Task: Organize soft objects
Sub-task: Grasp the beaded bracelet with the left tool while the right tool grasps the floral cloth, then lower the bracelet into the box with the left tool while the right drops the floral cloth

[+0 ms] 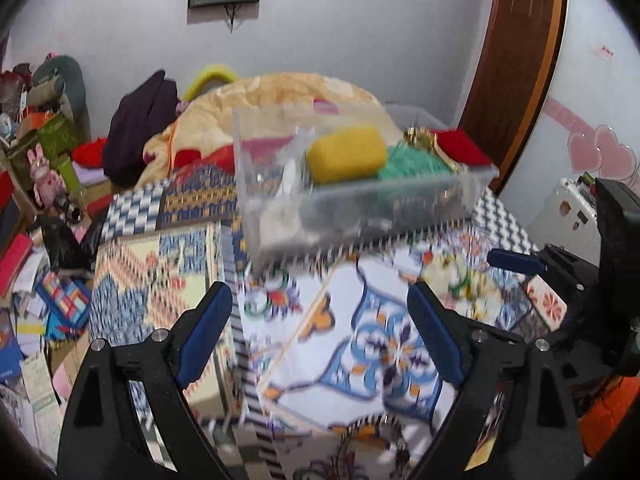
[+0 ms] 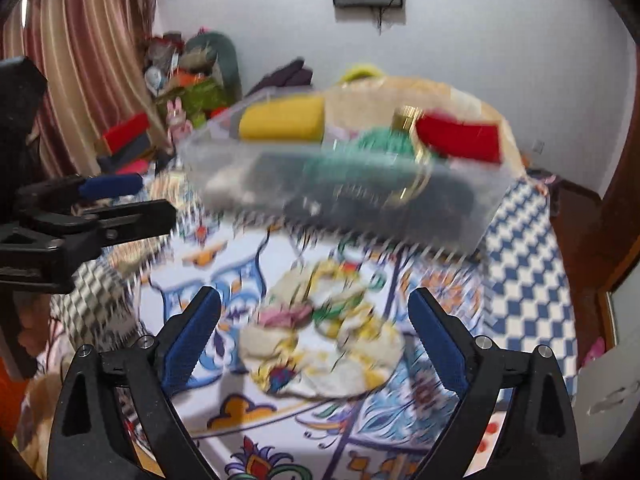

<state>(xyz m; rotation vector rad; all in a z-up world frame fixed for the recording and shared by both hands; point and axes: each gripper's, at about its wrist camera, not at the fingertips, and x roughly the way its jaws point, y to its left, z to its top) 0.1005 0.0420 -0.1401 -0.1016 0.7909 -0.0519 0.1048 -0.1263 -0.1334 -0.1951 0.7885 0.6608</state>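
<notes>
Ahead of both tools, on the patterned bedspread (image 1: 384, 344), I see the clear plastic bin (image 1: 360, 204) sitting well beyond the fingertips, with nothing between it and either tool except bare cover. My left tool (image 1: 320, 316) is released, its blue pads spread wide over the bedspread and gripping nothing. My right tool (image 2: 314, 320) is likewise spread wide and empty, with the crumpled floral cloth (image 2: 320, 336) lying on the bed just past and between its fingers, though I cannot tell whether the pads touch it. Inside the bin I make out a yellow sponge (image 1: 346, 154), a green knitted piece (image 1: 412, 164) beside it, a red cloth (image 1: 464, 146) at the far right end and a gold-coloured item (image 1: 420, 138), all blurred. Behind the bin rises a heaped peach blanket (image 1: 288, 96) with a dark garment (image 1: 138, 136) to its left. Left of my left tool, clutter crowds the bed's edge: a pink rabbit toy (image 1: 42, 176), boxes and books. My left view alone shows the brown door (image 1: 516, 68) and pink heart stickers (image 1: 600, 152) to the right; my right view alone shows the striped curtain (image 2: 88, 52) and the floral cloth in full, and each view catches the other tool at its edge.
</notes>
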